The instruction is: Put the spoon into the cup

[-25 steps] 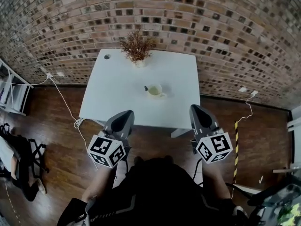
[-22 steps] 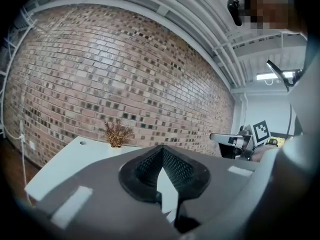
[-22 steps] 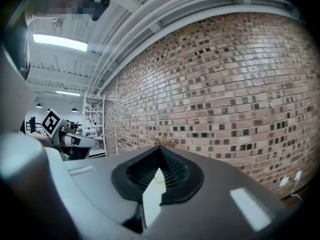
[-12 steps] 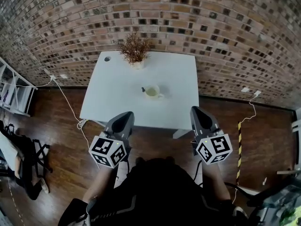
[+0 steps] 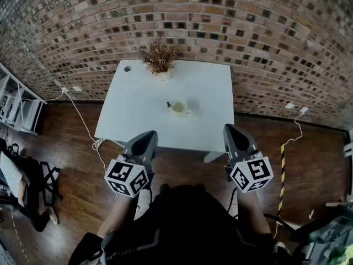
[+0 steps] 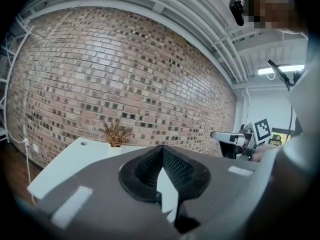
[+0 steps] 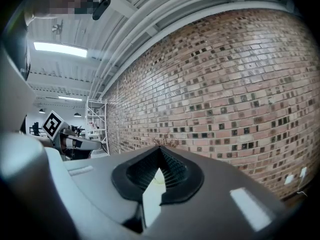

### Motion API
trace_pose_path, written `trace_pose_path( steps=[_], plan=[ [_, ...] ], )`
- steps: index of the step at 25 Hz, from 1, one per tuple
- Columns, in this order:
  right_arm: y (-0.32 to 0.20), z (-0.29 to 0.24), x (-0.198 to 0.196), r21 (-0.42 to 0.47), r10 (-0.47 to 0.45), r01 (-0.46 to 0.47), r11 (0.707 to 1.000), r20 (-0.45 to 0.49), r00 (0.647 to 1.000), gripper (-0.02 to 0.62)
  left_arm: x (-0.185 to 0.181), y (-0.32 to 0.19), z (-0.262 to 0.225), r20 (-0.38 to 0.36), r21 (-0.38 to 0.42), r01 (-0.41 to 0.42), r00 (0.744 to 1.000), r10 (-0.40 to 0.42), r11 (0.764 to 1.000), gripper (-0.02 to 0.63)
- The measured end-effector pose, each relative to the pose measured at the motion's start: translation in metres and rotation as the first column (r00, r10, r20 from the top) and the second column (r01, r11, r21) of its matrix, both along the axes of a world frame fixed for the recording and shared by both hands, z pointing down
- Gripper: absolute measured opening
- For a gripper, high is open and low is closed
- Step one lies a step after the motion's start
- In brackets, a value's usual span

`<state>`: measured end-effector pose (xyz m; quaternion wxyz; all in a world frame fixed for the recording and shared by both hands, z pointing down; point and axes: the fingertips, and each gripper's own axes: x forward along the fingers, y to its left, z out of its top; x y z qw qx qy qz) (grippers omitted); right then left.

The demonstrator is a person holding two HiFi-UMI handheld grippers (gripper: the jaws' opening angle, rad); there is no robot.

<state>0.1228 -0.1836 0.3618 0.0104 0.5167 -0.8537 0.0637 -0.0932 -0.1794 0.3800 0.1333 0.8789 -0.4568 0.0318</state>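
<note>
A pale cup (image 5: 179, 107) stands near the middle of the white table (image 5: 138, 120). A small dark thing (image 5: 169, 104) sits at its left rim, too small to tell whether it is the spoon. My left gripper (image 5: 148, 134) and right gripper (image 5: 229, 128) hover side by side over the floor, short of the table's near edge. In the left gripper view the left gripper (image 6: 162, 148) has its jaws together with nothing between them. The right gripper (image 7: 160, 149) looks the same in its own view.
A dried plant (image 5: 158, 57) in a small pot stands at the table's far edge by the brick wall (image 5: 248, 26). A white shelf (image 5: 16, 106) is at the left. Cables (image 5: 83, 126) and yellow-black tape (image 5: 279, 164) lie on the wooden floor.
The head view has shifted slightly. Both grippers keep their places before the table, still shut and holding nothing.
</note>
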Motion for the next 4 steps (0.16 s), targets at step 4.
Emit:
trace_pose_path(
  steps=[4],
  plan=[
    [0.0010, 0.0019, 0.0022, 0.000, -0.001, 0.001, 1.000, 0.001, 1.000, 0.006, 0.0018, 0.0005, 0.0020, 0.001, 0.000, 0.002, 1.000, -0.002, 1.000, 0.000]
  ],
)
